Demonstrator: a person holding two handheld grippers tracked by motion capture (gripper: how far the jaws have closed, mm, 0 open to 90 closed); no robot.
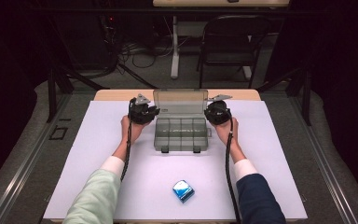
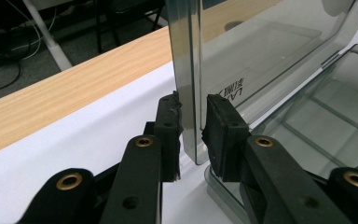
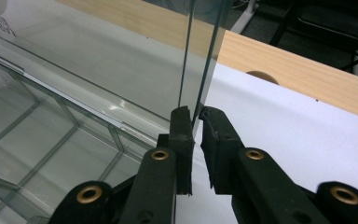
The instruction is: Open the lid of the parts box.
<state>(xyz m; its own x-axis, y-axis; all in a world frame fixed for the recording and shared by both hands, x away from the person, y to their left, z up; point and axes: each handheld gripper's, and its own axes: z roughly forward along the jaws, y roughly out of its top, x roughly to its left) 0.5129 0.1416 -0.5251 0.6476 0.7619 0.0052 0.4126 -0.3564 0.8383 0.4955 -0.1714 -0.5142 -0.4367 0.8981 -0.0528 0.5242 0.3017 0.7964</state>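
Clear plastic box (image 1: 181, 134), one raised lid (image 1: 180, 102) between two grippers' jaws, left (image 2: 191, 133) loosening, right (image 3: 196, 126) clamped

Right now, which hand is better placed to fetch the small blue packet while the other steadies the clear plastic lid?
Left, probably: the left gripper sits slack around the clear plastic lid edge, the right gripper pinches it; the small blue packet lies midway between both forearms.
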